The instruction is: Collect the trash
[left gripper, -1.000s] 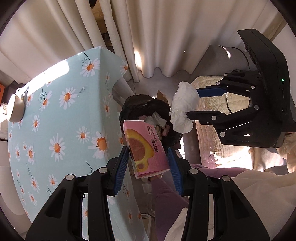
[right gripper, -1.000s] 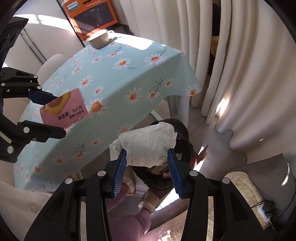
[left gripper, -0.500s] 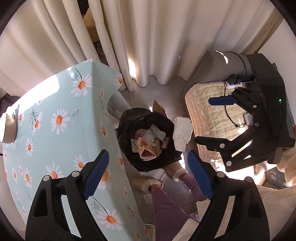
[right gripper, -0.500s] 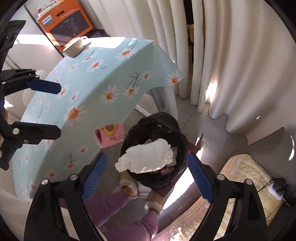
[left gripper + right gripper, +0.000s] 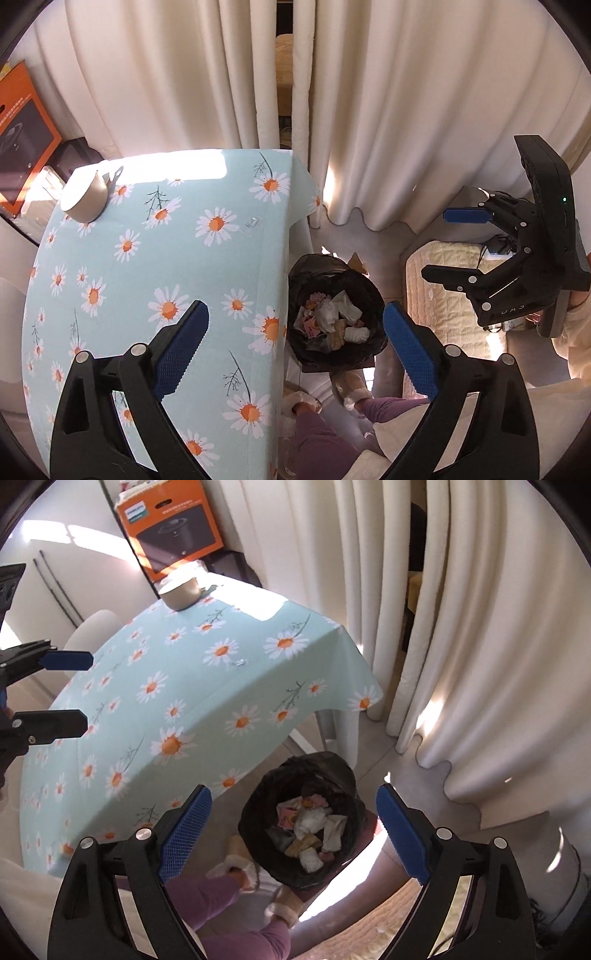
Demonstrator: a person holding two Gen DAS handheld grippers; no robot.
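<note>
Trash: crumpled white tissues (image 5: pixel 325 318) and a pink printed wrapper (image 5: pixel 311 326), with other scraps, lie loose inside the trash bin (image 5: pixel 334 317); in the right wrist view the same heap (image 5: pixel 314 827) sits well down in the black liner.
Handling, tissues: judged very light and soft; they will squash flat under the pads, so a pinch across the bulk of a wad should hold better than a pinch on a loose edge.
Handling, wrapper: judged thin, light and probably a little slick; best taken across its flat faces, not at a corner.
Bin: a black bag lines it, standing on the floor just beside the table's edge; the liner looks limp and likely to shift if brushed.
Left gripper (image 5: pixel 295 347): jaws spread wide, nothing between them, hanging above the bin and the table edge.
Right gripper (image 5: pixel 291 830): jaws also spread wide and empty, above the bin.
Table (image 5: pixel 184 266): covered by a pale blue daisy cloth; a small scrap or tag (image 5: pixel 252 222) lies near the far corner, too small to identify, possibly the next piece of trash.
Cup (image 5: pixel 84 201): stands at the table's far left edge, well apart from the bin.
Surroundings: cream curtains (image 5: pixel 388 110) behind, an orange appliance box (image 5: pixel 173 528) beyond the cup.
</note>
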